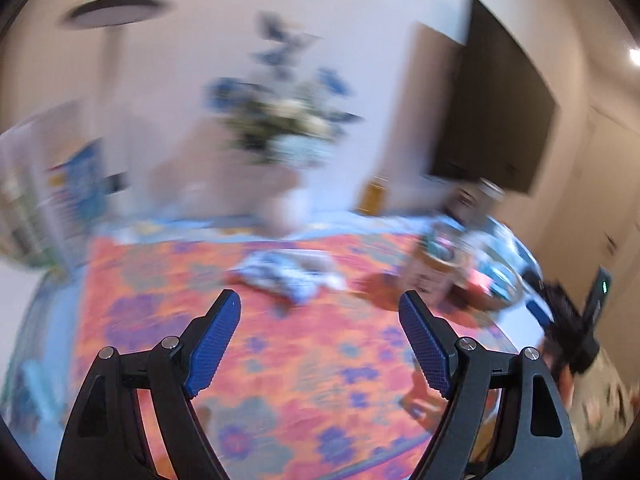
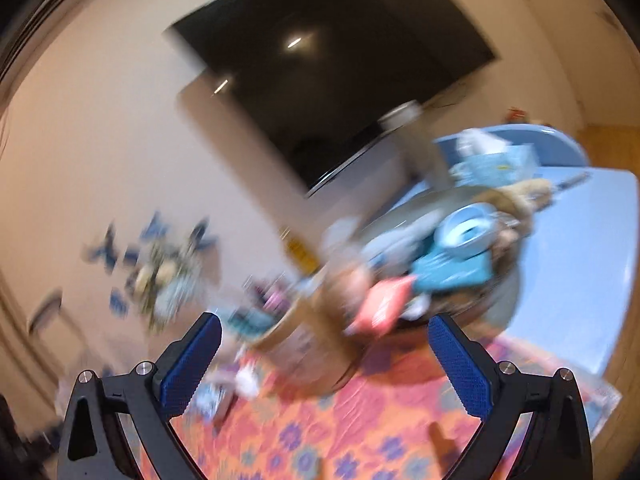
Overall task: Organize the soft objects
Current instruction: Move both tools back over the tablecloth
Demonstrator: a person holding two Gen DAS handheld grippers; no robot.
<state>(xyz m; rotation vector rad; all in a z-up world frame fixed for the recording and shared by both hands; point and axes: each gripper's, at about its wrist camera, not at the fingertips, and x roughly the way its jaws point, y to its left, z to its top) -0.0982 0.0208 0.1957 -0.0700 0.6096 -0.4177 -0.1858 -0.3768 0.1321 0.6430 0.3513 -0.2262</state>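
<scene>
Both our hand-held grippers, left (image 1: 320, 308) and right (image 2: 325, 330), gape empty; blue-white cloth (image 1: 286, 274) lies at twelve o'clock on the bench (image 1: 280, 360), so we should pinch a bunched fold

The tabletop (image 1: 60, 312) is covered by a flowered orange cloth (image 1: 280, 360); a crumpled blue-white rag (image 1: 288, 276) lies mid-frame.

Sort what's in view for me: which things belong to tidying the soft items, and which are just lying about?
Job: crumpled blue-white cloth; basket of soft things; open left gripper; open right gripper.
Lying about: flower vase; wall TV; floral tablecloth.
</scene>
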